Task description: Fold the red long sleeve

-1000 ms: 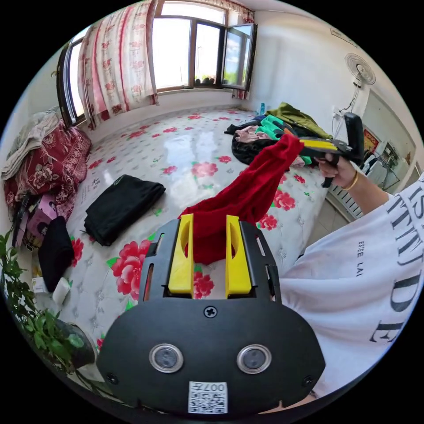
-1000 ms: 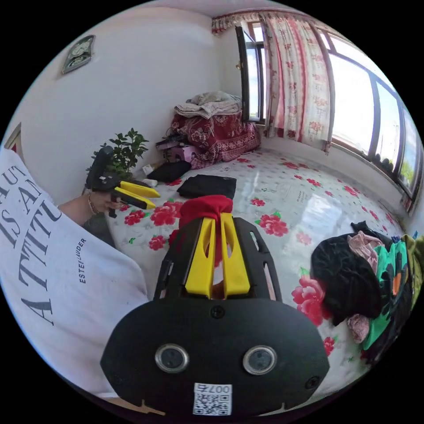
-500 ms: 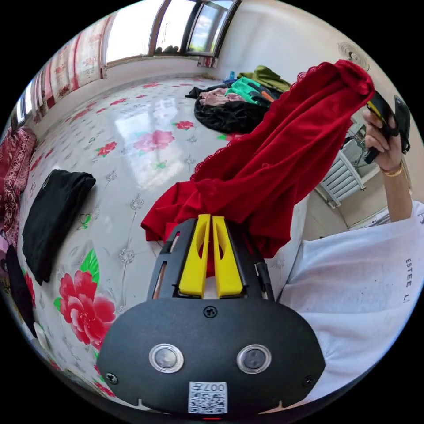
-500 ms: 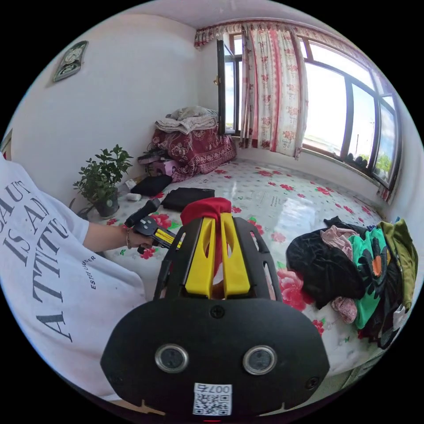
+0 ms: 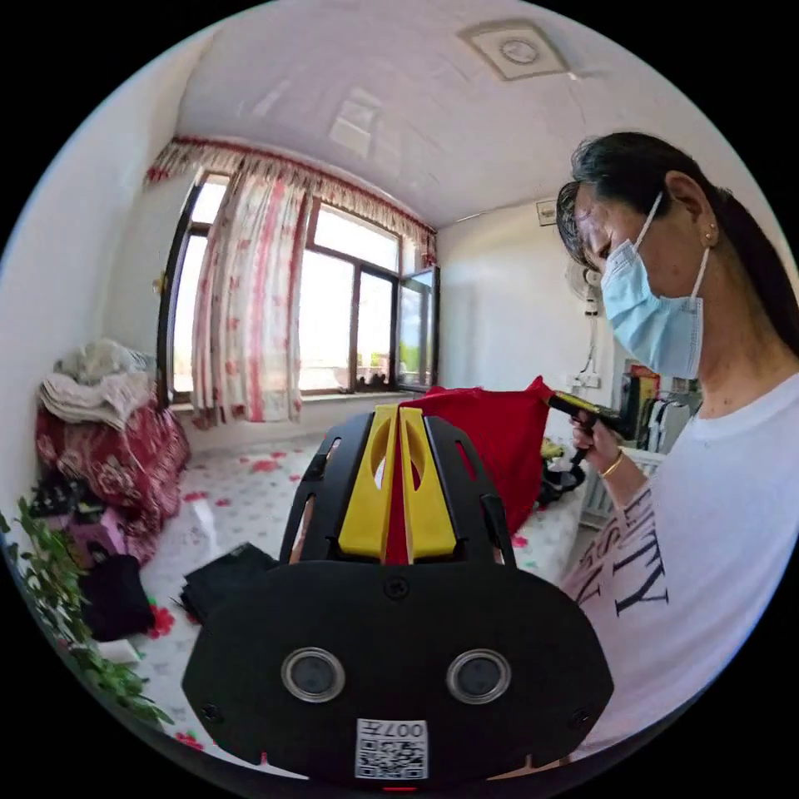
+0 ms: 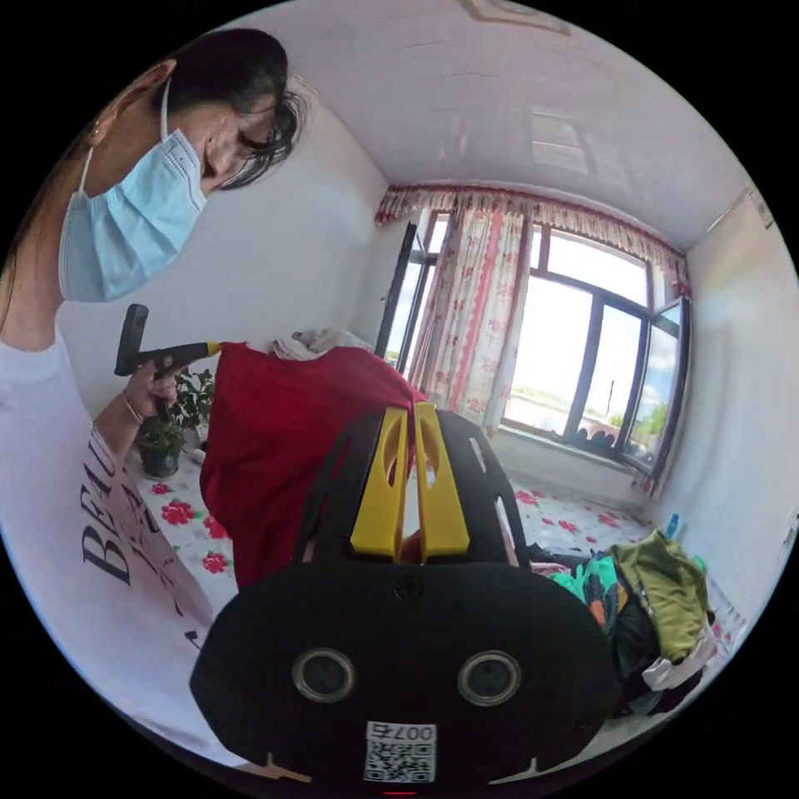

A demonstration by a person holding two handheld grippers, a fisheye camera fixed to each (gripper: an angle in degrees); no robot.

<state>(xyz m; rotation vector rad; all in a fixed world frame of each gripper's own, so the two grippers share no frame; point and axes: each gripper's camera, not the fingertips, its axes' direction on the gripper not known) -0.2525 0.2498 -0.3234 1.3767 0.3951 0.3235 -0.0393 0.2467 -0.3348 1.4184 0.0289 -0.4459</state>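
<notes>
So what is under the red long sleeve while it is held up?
Under the red long sleeve lies the flowered bed cover. The part directly behind the hanging cloth is covered and cannot be seen.

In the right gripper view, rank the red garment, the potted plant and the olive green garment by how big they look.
1. red garment
2. olive green garment
3. potted plant
The red one hangs nearest the camera, which inflates it.

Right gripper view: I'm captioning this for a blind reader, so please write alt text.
A yellow-jawed right gripper and the left gripper in a hand hold a red long-sleeve garment up between them. Beyond it lies a flowered bed cover with a heap of mixed clothes.
</notes>
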